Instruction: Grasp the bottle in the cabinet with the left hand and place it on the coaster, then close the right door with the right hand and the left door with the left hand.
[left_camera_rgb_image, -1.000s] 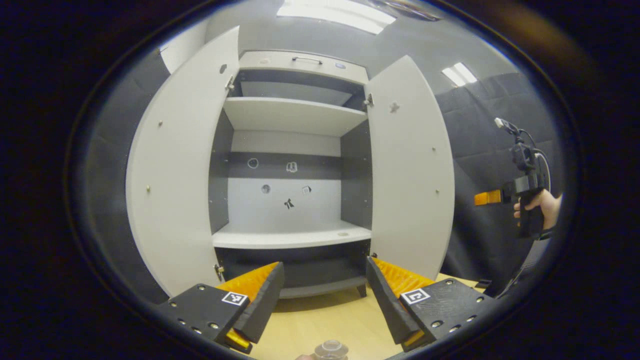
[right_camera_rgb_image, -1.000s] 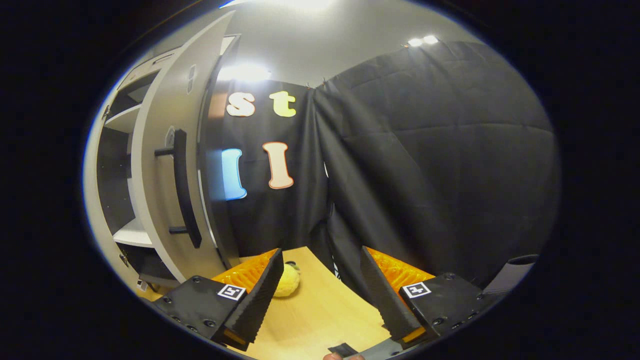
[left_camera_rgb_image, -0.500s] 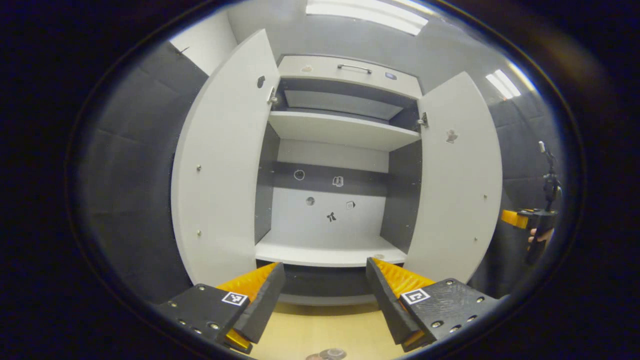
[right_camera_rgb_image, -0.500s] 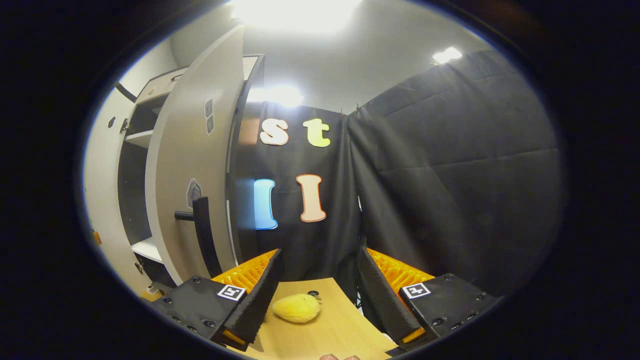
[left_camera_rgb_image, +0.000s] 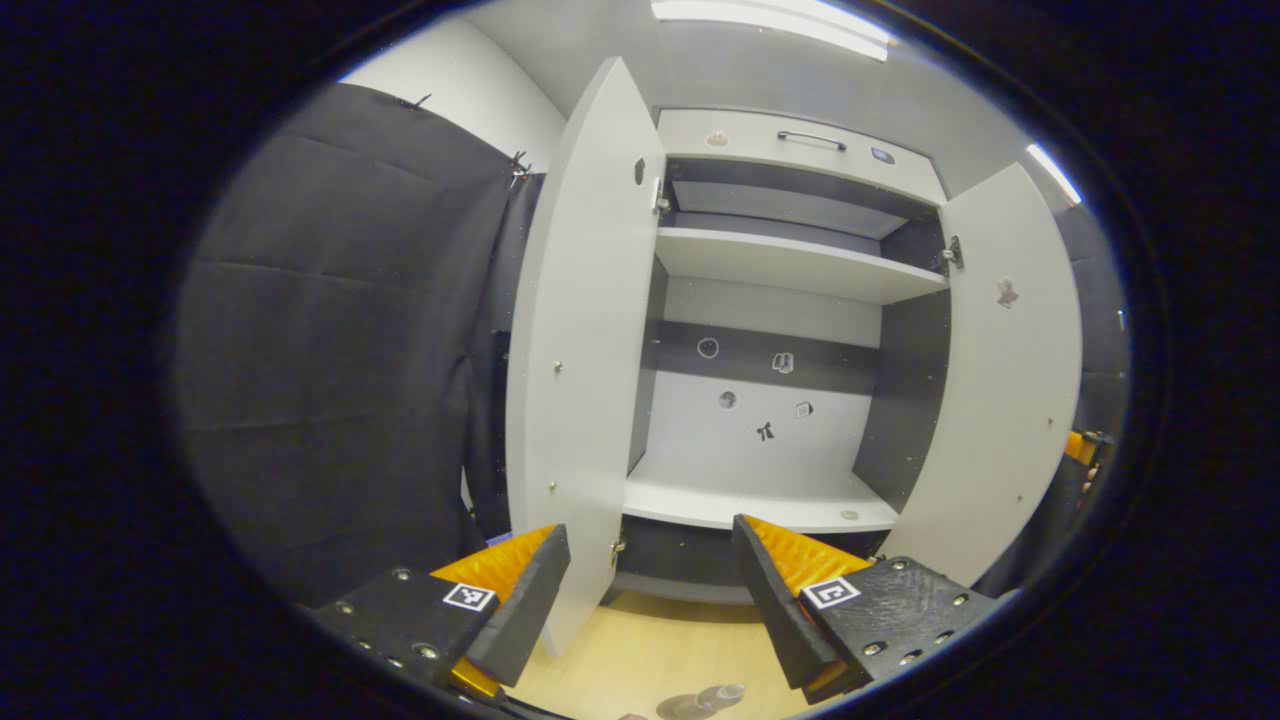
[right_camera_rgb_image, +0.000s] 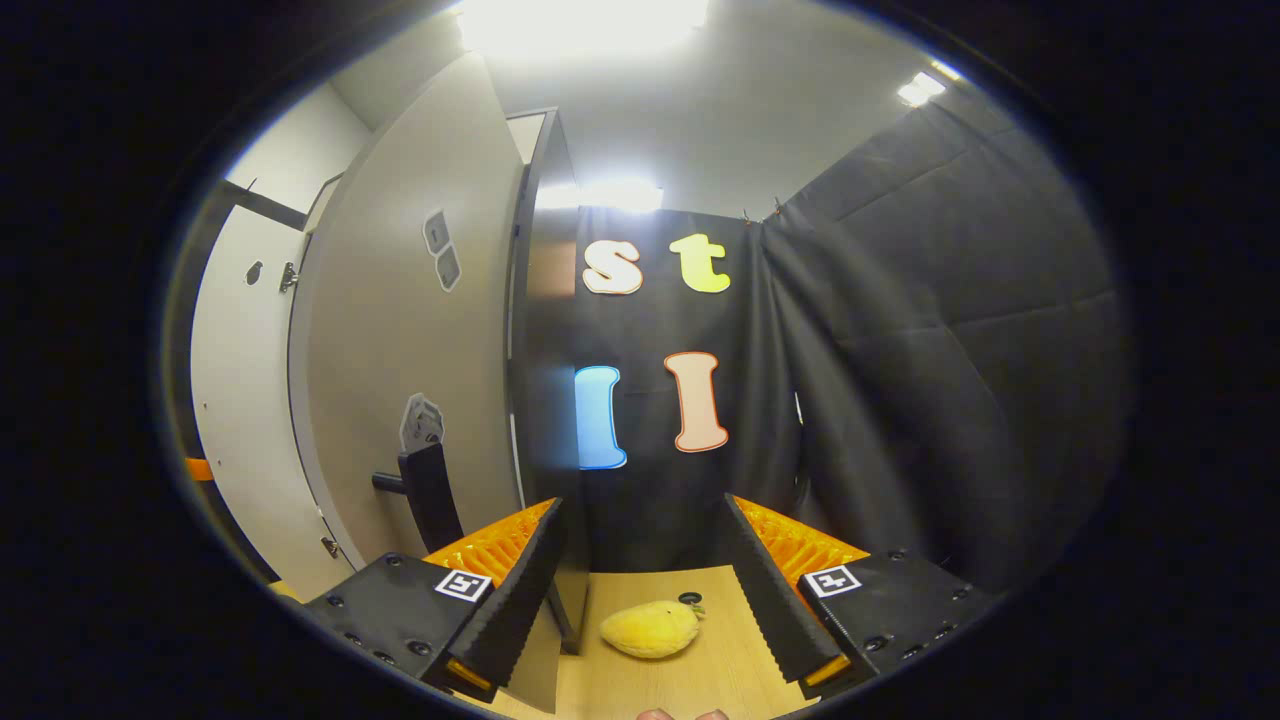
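The grey cabinet (left_camera_rgb_image: 780, 250) stands with both doors swung out and its shelves bare. In the left gripper view, the left door (left_camera_rgb_image: 580, 350) is edge-on just past my left gripper (left_camera_rgb_image: 650, 590), which is open with nothing between its fingers. The top of a clear bottle (left_camera_rgb_image: 705, 697) peeks in at the bottom edge, on the wooden table. The right door (left_camera_rgb_image: 1000, 380) hangs open at the right. In the right gripper view, my right gripper (right_camera_rgb_image: 640, 590) is open beside the outer face of the right door (right_camera_rgb_image: 410, 350), close to its black handle (right_camera_rgb_image: 430, 490).
A yellow plush fruit (right_camera_rgb_image: 650, 630) lies on the wooden table (right_camera_rgb_image: 720, 670) between the right gripper's fingers, farther off. Black cloth walls close in the booth at left and right. The other gripper (left_camera_rgb_image: 1080, 445) shows at the far right edge of the left gripper view.
The left gripper view has swung left, so the cabinet sits further right and the left door is nearer. The right gripper has moved closer to the right door's outer face and handle.
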